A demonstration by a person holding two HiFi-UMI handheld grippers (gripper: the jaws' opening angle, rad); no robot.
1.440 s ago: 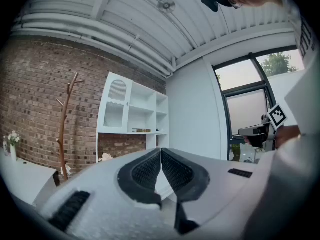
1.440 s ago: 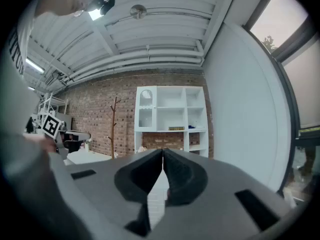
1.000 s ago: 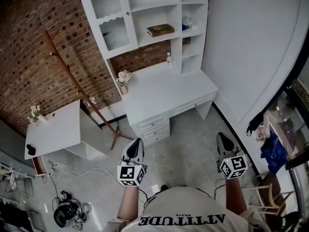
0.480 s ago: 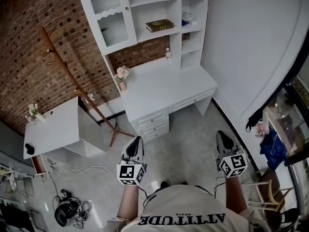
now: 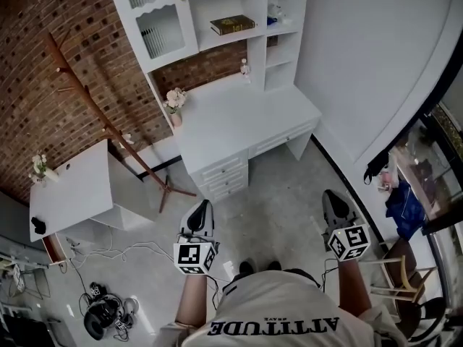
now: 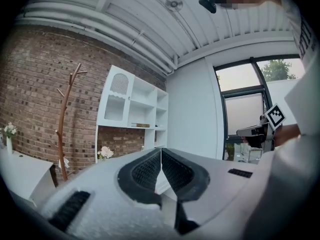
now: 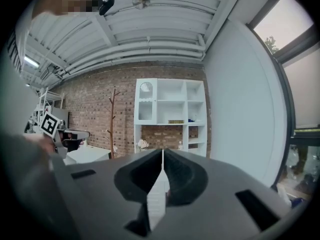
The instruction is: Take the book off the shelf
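The left gripper (image 5: 202, 210) and the right gripper (image 5: 332, 201) are held level near the person's body, jaws pressed together and empty, because the book (image 5: 232, 25) lies flat on the shelf (image 5: 217, 44) above the desk (image 5: 239, 121), well apart from both and, by judgement, beyond reach.

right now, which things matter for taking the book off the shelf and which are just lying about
Job: dark hardcover book on white wooden shelf unit; left tongs, right tongs, both shut and empty.
Lying about: pale flowers in vase, brown wooden coat stand, white side table.
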